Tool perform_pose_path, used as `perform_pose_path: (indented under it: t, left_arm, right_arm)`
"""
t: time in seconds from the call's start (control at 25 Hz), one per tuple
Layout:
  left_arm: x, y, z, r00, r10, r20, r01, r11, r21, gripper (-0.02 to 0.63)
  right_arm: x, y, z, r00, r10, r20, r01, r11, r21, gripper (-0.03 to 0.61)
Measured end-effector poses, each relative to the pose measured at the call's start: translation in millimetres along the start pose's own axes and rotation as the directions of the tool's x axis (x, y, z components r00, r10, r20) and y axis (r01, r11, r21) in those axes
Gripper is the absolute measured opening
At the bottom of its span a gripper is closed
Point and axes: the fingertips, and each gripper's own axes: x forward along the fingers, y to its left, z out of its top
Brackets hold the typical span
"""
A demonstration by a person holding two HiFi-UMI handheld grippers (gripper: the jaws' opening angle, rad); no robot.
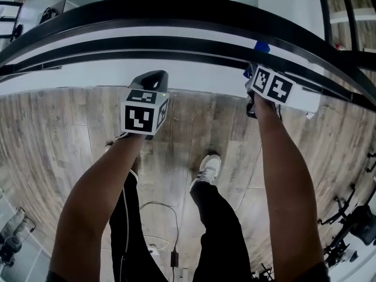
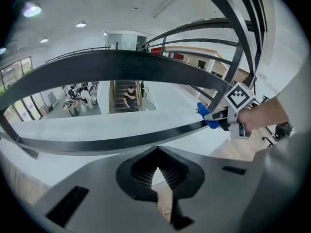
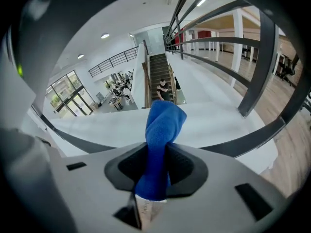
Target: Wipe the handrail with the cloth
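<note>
Blue fleecy cloth (image 3: 164,125) at curved black metal handrail (image 1: 176,9).
R gripper (image 3: 154,174) jaws clamped on cloth; L gripper (image 2: 156,176) jaws together, empty, near rail.

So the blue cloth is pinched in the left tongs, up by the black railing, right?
Not quite. The blue cloth is pinched in the right tongs, not the left. The right gripper view shows it between them, and the left gripper view shows the left tongs closed on nothing. The rest is right: the cloth is up by the black railing.
</note>
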Motion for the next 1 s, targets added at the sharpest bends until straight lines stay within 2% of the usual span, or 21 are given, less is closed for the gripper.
perform_pose_path:
  t: [0.36, 0.72, 0.84, 1.0]
  left_arm:
    - [45, -115, 38, 0.998, -0.061, -0.012, 0.062, 0.995, 0.078, 0.003]
    - [82, -182, 47, 0.994, -0.105, -0.006, 0.105, 0.986, 0.126, 0.003]
    - [85, -191, 43, 0.994, -0.107, -0.005, 0.106, 0.986, 0.128, 0.003]
    - [72, -191, 42, 0.994, -0.108, 0.017, 0.107, 0.991, 0.079, 0.003]
  right_arm:
    - [-31, -153, 7, 0.995, -0.094, -0.015, 0.094, 0.996, -0.012, 0.11]
    - [-54, -278, 4, 0.98, -0.198, 0.013, 0.198, 0.98, 0.006, 0.11]
    - [-59, -297, 2, 0.975, -0.22, 0.031, 0.22, 0.976, -0.001, 0.11]
    - [-70, -284, 5, 0.963, -0.256, 0.083, 0.262, 0.963, -0.063, 0.11]
